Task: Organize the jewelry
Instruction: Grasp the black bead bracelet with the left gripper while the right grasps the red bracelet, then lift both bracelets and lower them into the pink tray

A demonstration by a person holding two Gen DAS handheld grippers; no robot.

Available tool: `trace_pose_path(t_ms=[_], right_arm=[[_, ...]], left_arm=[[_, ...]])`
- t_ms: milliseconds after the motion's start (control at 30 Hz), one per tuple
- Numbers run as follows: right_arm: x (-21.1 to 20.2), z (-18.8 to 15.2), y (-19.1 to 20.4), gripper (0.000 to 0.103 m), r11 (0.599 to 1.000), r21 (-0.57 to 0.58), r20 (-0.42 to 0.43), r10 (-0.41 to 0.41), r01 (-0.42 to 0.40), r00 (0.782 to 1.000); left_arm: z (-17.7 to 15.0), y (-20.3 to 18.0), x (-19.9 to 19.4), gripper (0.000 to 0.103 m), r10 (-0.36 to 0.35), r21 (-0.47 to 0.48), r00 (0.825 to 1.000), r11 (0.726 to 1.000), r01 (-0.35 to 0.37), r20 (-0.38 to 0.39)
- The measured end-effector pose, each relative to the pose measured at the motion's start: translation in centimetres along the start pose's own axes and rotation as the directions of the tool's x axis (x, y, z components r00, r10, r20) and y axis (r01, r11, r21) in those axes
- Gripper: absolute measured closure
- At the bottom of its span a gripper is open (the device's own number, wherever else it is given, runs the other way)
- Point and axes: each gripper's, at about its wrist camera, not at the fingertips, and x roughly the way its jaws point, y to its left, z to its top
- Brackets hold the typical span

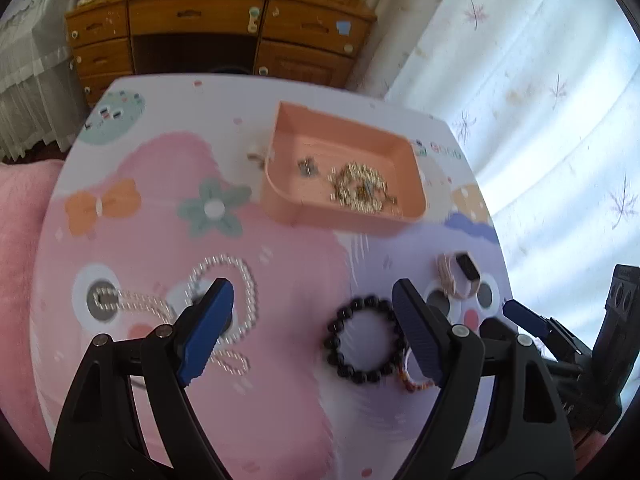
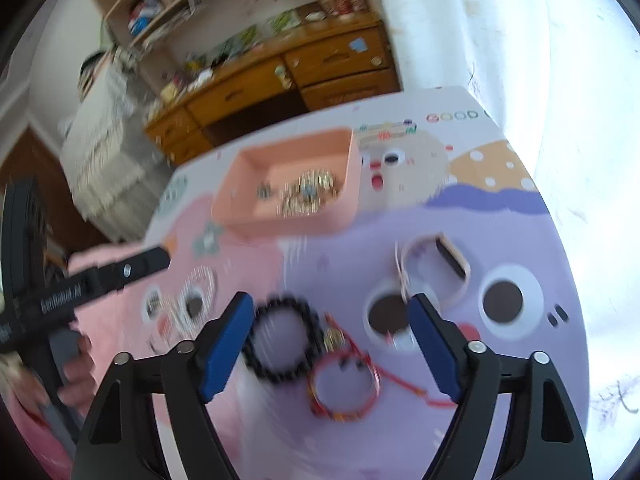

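Note:
A pink tray (image 1: 412,168) (image 2: 352,160) at the table's far side holds a gold chain (image 1: 360,186) (image 2: 308,192) and a small dark piece. A white pearl necklace (image 1: 240,280) (image 2: 200,284), a black bead bracelet (image 1: 362,340) (image 2: 280,344), a red cord bracelet (image 2: 344,388) (image 1: 412,380) and a beige band with a black face (image 1: 460,276) (image 2: 440,268) lie on the table. My left gripper (image 1: 312,308) is open and empty above the pearls and black beads. My right gripper (image 2: 332,332) is open and empty over the black and red bracelets.
The cartoon-printed table top (image 1: 280,400) ends at a white curtain on the right (image 1: 560,120). A wooden dresser (image 1: 216,36) stands behind. A pink cushion (image 1: 20,220) lies left. The right gripper's body shows at the left view's right edge (image 1: 560,340).

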Motion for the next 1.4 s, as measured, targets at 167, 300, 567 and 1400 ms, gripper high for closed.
trace_pose_path(t_ms=[167,300,567,1400], right_arm=[[-0.2,-4.3,2.0,0.016,0.98,-0.189,-0.014,-0.062,0.058,0.998],[0.6,-8.0,3.8,0.016,0.936,-0.341,-0.025,-0.103,0.089,0.994],[3.3,-11.2,5.2,0.016,0.861,-0.481,-0.011,-0.192,0.163,0.981],[7.6,-6.9,2.6,0.038,0.888,-0.459,-0.07,-0.057,0.018,0.996]], left_arm=[[-2.9,-1.2,2.1,0.023,0.049,0.002,0.993,0.999,-0.049,-0.103],[-4.3,-1.7,4.1,0.023,0.08,0.001,0.985,0.997,-0.081,-0.152],[-5.5,-2.9,7.6,0.053,0.139,0.013,0.966,0.99,-0.14,-0.217],[-4.5,-4.6,10.2,0.09,0.268,-0.008,0.939,0.961,-0.277,-0.215]])
